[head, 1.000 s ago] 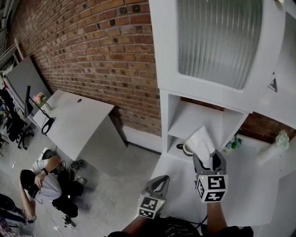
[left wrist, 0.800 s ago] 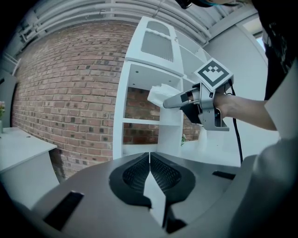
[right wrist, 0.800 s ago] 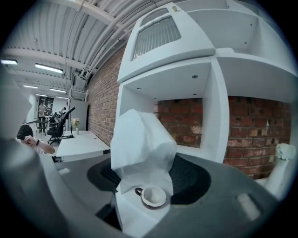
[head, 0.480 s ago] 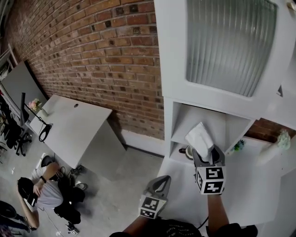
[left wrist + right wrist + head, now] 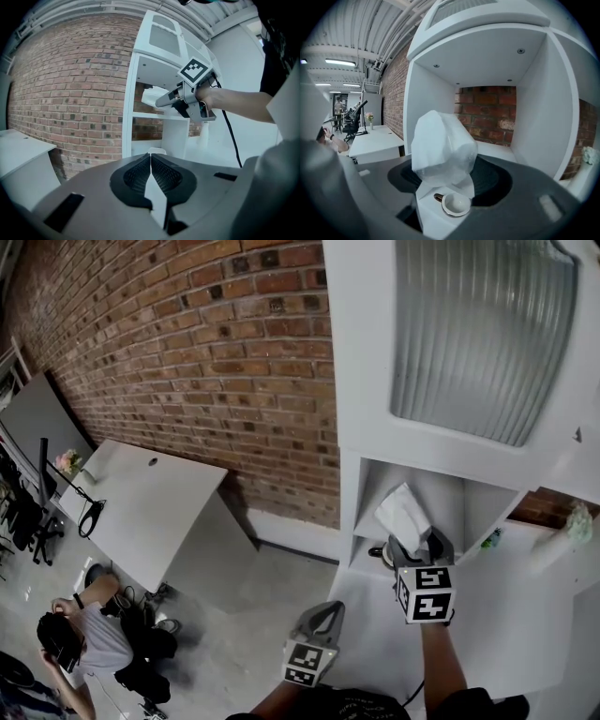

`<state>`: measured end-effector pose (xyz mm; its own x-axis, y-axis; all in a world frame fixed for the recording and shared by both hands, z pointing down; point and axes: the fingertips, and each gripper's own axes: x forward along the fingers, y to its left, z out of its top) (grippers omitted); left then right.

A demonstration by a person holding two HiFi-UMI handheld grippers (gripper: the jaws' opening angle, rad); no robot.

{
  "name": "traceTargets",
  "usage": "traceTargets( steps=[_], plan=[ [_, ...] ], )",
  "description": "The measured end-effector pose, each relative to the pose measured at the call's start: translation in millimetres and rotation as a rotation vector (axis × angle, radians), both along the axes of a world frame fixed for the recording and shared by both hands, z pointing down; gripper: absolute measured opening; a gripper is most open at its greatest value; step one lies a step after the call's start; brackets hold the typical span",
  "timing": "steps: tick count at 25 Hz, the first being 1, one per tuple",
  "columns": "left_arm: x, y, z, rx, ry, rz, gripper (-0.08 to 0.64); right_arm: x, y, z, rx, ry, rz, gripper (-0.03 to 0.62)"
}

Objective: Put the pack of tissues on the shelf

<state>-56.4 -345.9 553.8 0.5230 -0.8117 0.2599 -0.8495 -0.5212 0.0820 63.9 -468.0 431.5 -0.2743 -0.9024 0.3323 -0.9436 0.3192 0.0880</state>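
Observation:
The pack of tissues, white in clear wrap, sticks up from my right gripper, whose jaws are shut on its lower end. It hangs in front of the open shelf compartment of the white cabinet. In the right gripper view the pack fills the middle between the jaws of the right gripper, with the shelf floor behind it. My left gripper stays low and to the left, shut and empty. In its own view the left gripper points at the cabinet, and above it I see the pack.
A small white cup stands on the shelf's front edge below the pack, the same cup in the head view. A ribbed glass door is above. A white table and a person on the floor are at the left.
My right gripper has carried the pack up and forward, closer to the shelf opening. The left gripper has kept its place.

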Motion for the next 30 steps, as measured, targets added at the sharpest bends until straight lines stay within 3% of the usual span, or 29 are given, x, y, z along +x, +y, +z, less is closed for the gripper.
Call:
traceTargets(
  steps=[12, 22, 30],
  plan=[
    [-10.6, -15.1, 14.0, -0.049, -0.025, 0.018, 0.014, -8.5, -26.5, 14.0, -0.093, 0.044, 0.024, 0.285],
    [-20.4, -28.4, 20.8, -0.081, 0.004, 0.021, 0.014, -17.8, -42.6, 20.6, -0.186, 0.059, 0.012, 0.302],
    [-24.2, -33.1, 31.3, -0.122, 0.034, -0.009, 0.014, -25.7, -40.8, 22.6, -0.225, 0.046, -0.045, 0.383]
  ],
)
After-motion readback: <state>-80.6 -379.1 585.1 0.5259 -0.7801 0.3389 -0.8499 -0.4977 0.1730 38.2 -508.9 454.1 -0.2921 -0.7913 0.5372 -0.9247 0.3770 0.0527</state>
